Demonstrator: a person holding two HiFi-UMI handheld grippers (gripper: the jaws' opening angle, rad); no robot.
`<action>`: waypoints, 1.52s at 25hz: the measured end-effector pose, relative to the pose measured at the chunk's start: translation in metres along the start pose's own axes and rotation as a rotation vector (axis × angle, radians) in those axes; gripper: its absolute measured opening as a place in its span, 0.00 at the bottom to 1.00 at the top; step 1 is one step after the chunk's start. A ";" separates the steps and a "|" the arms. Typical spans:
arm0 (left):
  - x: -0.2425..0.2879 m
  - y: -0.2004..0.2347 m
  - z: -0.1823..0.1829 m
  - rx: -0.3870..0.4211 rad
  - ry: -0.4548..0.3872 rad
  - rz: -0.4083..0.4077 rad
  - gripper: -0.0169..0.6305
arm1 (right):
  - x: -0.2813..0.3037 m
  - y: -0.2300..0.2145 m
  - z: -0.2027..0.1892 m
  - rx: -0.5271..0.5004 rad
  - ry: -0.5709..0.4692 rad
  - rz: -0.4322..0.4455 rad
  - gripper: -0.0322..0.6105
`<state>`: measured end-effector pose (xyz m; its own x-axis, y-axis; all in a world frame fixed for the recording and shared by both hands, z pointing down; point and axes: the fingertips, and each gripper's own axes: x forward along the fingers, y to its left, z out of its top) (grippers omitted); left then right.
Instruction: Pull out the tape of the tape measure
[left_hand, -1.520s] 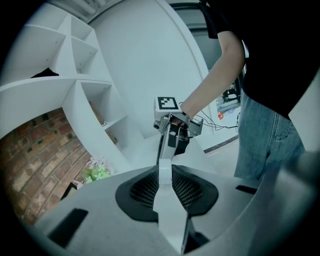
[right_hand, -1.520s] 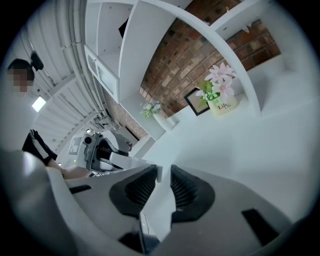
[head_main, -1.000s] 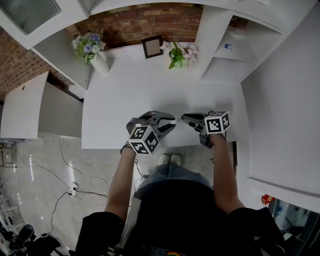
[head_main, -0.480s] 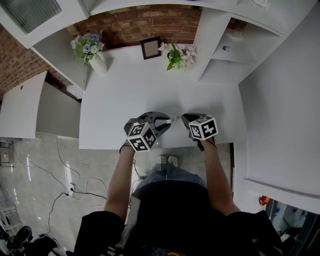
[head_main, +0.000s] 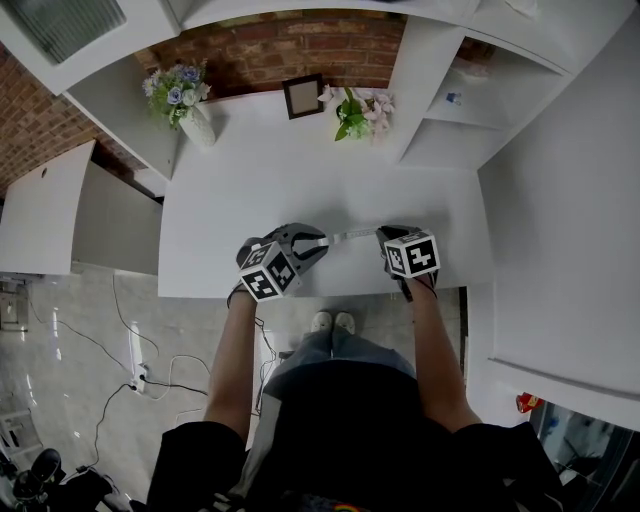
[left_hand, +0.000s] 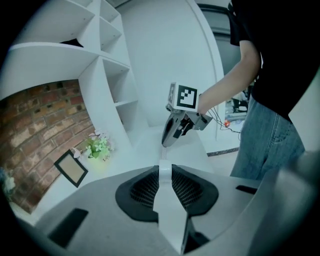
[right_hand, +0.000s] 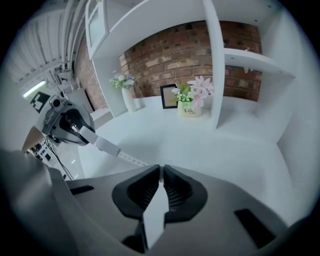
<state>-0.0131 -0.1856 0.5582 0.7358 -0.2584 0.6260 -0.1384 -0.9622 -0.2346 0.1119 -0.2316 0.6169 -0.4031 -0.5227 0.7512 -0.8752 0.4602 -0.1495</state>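
A white desk (head_main: 280, 170) fills the middle of the head view. It is set into white shelving (head_main: 450, 120), with a red brick wall (head_main: 300, 45) behind it. A person in a dark top and jeans (head_main: 345, 420) stands at the desk's near edge, both arms reaching forward over it.

Each hand holds a grey two-jaw gripper topped with a black-and-white marker cube. The left gripper (head_main: 312, 244) and the right gripper (head_main: 386, 236) sit low over the near part of the desk. They are near each other and their tips point toward one another.

At the back of the desk stand three ornaments. A white vase of pale blue flowers (head_main: 185, 100) is at the left. A small pot of pink flowers (head_main: 355, 112) is at the right. A dark picture frame (head_main: 303, 94) leans against the brick between them.

The left gripper's jaws are pressed on a small white tape measure (left_hand: 165, 172), which is wedged between the ribbed black pads. The right gripper's jaws are almost together, pinching the free end of the tape (head_main: 352, 236). The narrow pale strip, with fine markings along it, runs straight across the gap from the tape measure to the right gripper, just above the desk.
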 end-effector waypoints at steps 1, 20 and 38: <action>-0.002 0.001 -0.001 -0.012 -0.008 -0.001 0.15 | -0.001 -0.002 0.000 0.014 -0.004 -0.001 0.09; -0.022 0.002 -0.051 -0.033 0.104 -0.014 0.15 | -0.009 -0.046 -0.019 0.014 0.083 -0.168 0.09; -0.033 0.013 -0.076 -0.065 0.138 -0.039 0.15 | -0.005 -0.064 -0.022 0.033 0.116 -0.192 0.09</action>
<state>-0.0897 -0.1959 0.5907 0.6439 -0.2256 0.7311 -0.1573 -0.9742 -0.1621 0.1758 -0.2428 0.6368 -0.1962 -0.5119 0.8364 -0.9419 0.3355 -0.0157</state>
